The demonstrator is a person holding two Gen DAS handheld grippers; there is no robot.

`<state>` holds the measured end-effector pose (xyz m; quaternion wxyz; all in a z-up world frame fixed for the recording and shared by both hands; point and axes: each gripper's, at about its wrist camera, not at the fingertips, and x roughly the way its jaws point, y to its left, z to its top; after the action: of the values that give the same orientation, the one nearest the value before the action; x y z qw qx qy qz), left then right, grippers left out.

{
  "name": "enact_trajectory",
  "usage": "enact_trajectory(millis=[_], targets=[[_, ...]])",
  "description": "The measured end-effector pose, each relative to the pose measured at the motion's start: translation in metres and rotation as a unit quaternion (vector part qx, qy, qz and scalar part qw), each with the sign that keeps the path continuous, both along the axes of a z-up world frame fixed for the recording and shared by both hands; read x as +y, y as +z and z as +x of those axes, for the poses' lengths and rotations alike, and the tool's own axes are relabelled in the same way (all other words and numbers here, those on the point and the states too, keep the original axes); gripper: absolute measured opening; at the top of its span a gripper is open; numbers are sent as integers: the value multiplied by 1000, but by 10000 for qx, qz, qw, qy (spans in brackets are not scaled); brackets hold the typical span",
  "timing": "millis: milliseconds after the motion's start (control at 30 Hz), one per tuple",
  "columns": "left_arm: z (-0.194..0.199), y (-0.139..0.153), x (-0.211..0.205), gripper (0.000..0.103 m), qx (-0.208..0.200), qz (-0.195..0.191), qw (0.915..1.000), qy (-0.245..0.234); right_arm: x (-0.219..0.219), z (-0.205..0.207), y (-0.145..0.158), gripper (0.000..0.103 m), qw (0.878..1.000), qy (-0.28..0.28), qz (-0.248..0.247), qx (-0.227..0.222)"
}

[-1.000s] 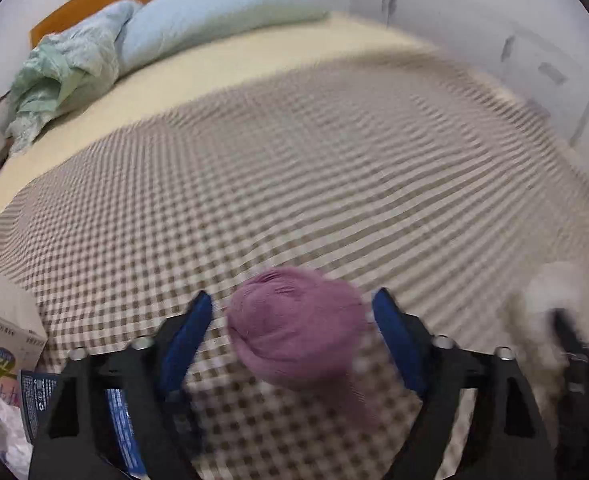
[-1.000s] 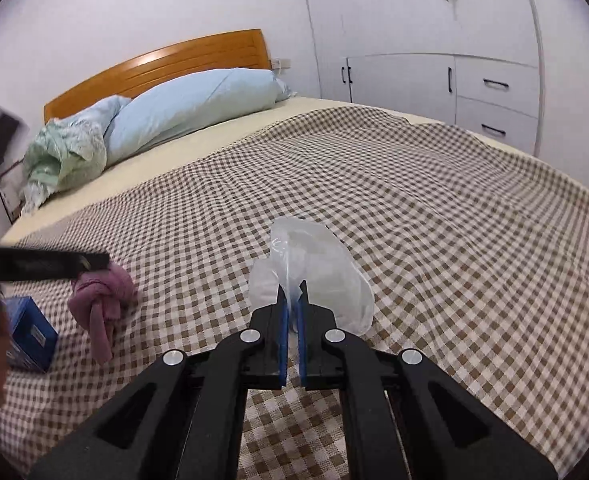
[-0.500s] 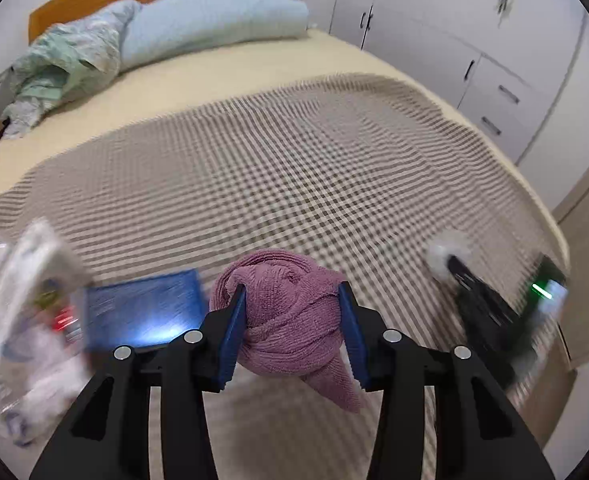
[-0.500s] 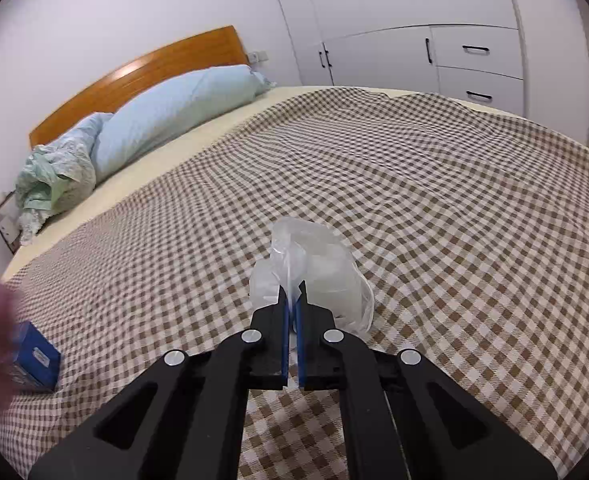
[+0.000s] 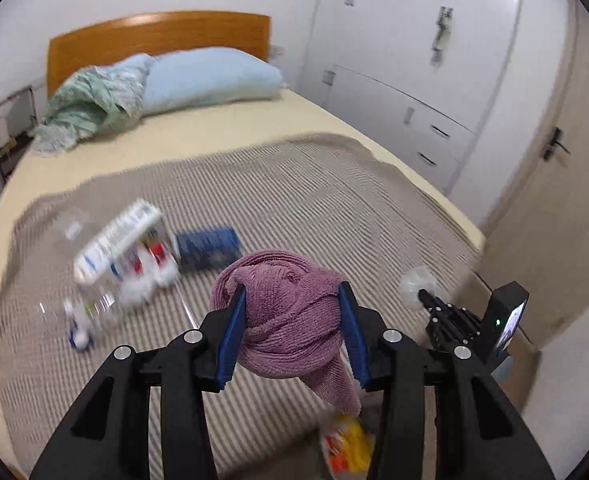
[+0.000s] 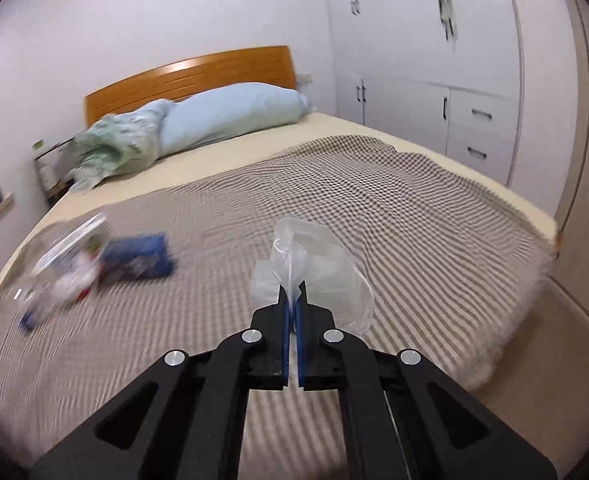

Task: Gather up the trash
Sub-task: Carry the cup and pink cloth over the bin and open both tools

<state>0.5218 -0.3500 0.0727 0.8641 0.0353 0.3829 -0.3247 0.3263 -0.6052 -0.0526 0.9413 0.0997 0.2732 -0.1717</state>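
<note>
My left gripper (image 5: 290,300) is shut on a knotted purple cloth (image 5: 284,320), held up above the foot of the bed. My right gripper (image 6: 292,294) is shut on a crumpled clear plastic bag (image 6: 318,268), also lifted off the checked bedspread (image 6: 374,208). In the left wrist view the right gripper (image 5: 418,292) shows at the right with the clear plastic (image 5: 412,280) at its tip. On the bedspread lie a clear bag of packaging (image 5: 122,248) and a blue box (image 5: 208,246), both blurred. A yellow and orange wrapper (image 5: 346,446) lies on the floor below the cloth.
A light blue pillow (image 6: 234,114) and a green crumpled quilt (image 6: 114,144) lie at the wooden headboard (image 6: 190,76). White cupboards with drawers (image 6: 466,120) line the right wall. A door (image 5: 550,160) stands at the right. Beige floor (image 6: 542,364) runs past the bed's foot.
The left gripper closed on the purple cloth and lifted it off the bed. Both grippers drew back and up, so the whole bed, the wardrobe and the floor came into view.
</note>
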Motion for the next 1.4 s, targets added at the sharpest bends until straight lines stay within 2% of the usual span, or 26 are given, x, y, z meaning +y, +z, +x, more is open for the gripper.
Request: enact_trajectory(millis=[100, 200, 333, 400, 433, 500, 567, 700, 833, 900, 933, 967, 1000, 1033, 1100, 1167, 1267, 1333, 1400], targets=[[-50, -12, 3, 42, 117, -137, 9995, -246, 15, -57, 1, 2, 10000, 2, -38, 9], [-87, -43, -4, 43, 423, -192, 9979, -461, 29, -111, -19, 2, 9997, 35, 14, 256], [-121, -105, -18, 43, 1061, -117, 9924, -613, 45, -154, -81, 3, 9948, 197, 329, 948], [-131, -139, -28, 43, 1372, 22, 9888, -587, 46, -171, -117, 2, 9896, 154, 591, 1303], [-137, -158, -31, 43, 1565, 73, 9862, -530, 47, -180, -145, 3, 9849, 156, 817, 1515], [-142, -192, -40, 43, 1884, 209, 9807, -474, 52, -192, -176, 3, 9790, 151, 1007, 1765], [-149, -219, -48, 43, 2090, 344, 9762, -462, 52, -198, -217, 3, 9686, 197, 1274, 2126], [-164, -263, -70, 44, 2269, 731, 9696, -552, 45, -196, -271, 3, 9532, 169, 1683, 2505], [-167, -301, -91, 44, 2358, 1071, 9639, -617, 37, -182, -330, 3, 9321, 168, 2215, 2863], [-169, -315, -103, 44, 2363, 1202, 9622, -629, 41, -176, -363, 3, 9135, 251, 2738, 2998], [-171, -324, -111, 44, 2363, 1294, 9609, -640, 46, -170, -381, 5, 8982, 400, 2992, 3195], [-173, -333, -116, 44, 2378, 1365, 9595, -648, 50, -162, -396, 14, 8867, 516, 3068, 3420], [-174, -343, -123, 45, 2414, 1447, 9572, -679, 53, -160, -406, 32, 8813, 531, 3010, 3604], [-175, -353, -129, 45, 2460, 1539, 9544, -696, 52, -161, -411, 40, 8792, 505, 3009, 3658], [-176, -373, -139, 45, 2557, 1720, 9485, -729, 41, -173, -405, 56, 8854, 363, 3274, 3281], [-178, -394, -149, 45, 2663, 1936, 9410, -775, 20, -200, -392, 57, 8912, -32, 3393, 3010], [-186, -427, -163, 45, 3021, 2232, 9231, -821, -11, -239, -363, 62, 9077, -669, 3090, 2760], [-189, -453, -175, 46, 3338, 2296, 9108, -796, -30, -263, -347, 63, 9128, -1045, 3002, 2564], [-195, -477, -192, 55, 3495, 2370, 9018, -912, -47, -286, -334, 63, 9158, -1376, 2963, 2336]])
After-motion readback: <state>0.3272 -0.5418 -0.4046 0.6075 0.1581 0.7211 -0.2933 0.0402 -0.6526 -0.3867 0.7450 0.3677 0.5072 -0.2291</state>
